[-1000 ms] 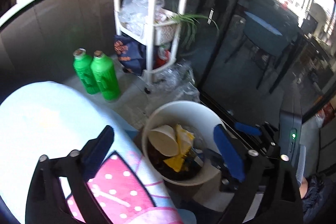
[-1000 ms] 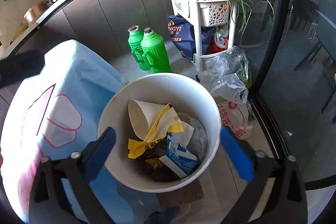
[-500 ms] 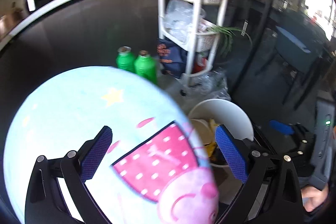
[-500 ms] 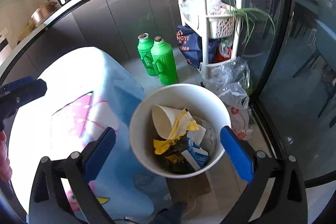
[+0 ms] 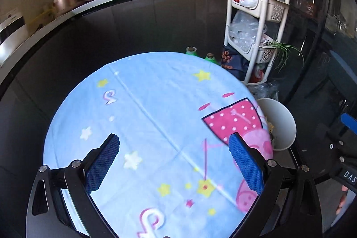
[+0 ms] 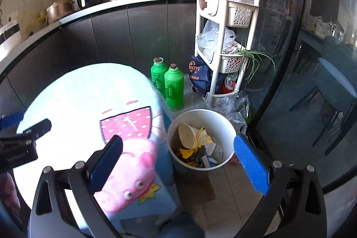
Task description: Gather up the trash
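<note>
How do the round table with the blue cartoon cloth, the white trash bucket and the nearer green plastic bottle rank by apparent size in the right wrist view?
1. Round table with the blue cartoon cloth, largest, though it is also nearest the camera.
2. White trash bucket.
3. Nearer green plastic bottle, smallest, and it stands farther back.

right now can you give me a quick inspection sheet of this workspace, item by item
Surface: round table under a blue cartoon cloth, nothing lying on it.
Job's things: white bin on the floor beside the table, holding a paper cup, a yellow wrapper and other scraps.
Clutter: two green bottles, a dark blue bag, loose plastic bags at the foot of the white rack.
Grippers: left gripper open, empty, over the table; right gripper open, empty, toward the bin.
Cables: nothing seen.
Surroundings: counter with a pot, an air fryer and an oven; glass door to the right.
</note>
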Tool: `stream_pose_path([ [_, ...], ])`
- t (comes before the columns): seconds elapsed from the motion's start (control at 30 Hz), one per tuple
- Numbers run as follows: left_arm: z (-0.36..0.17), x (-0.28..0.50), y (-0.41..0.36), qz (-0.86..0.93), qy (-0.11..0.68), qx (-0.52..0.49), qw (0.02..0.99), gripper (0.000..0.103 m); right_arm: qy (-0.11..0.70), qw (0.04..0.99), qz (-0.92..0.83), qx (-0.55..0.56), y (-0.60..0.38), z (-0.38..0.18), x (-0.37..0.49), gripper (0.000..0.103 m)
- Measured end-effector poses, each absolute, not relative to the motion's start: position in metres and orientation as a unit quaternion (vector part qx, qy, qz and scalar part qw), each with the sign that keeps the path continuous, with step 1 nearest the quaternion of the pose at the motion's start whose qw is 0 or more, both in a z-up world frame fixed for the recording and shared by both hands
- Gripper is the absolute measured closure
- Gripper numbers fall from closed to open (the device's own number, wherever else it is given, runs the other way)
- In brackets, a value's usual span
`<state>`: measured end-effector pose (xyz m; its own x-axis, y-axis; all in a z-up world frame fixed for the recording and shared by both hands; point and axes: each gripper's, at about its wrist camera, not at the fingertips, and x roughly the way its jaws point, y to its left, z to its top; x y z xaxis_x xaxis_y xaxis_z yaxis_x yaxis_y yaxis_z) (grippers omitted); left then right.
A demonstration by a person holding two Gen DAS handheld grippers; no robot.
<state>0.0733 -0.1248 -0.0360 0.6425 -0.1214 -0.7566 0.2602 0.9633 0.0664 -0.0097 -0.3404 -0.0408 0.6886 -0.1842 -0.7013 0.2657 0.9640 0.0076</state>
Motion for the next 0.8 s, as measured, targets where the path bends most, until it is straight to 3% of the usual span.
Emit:
stream_pose_path([
  [0.8, 0.004, 0.017, -0.023, -0.103, 0.387, 0.043, 0.915, 0.008, 0.383, 0.912, -0.146, 0.008, -0.223, 0.016, -0.056, 0.003],
])
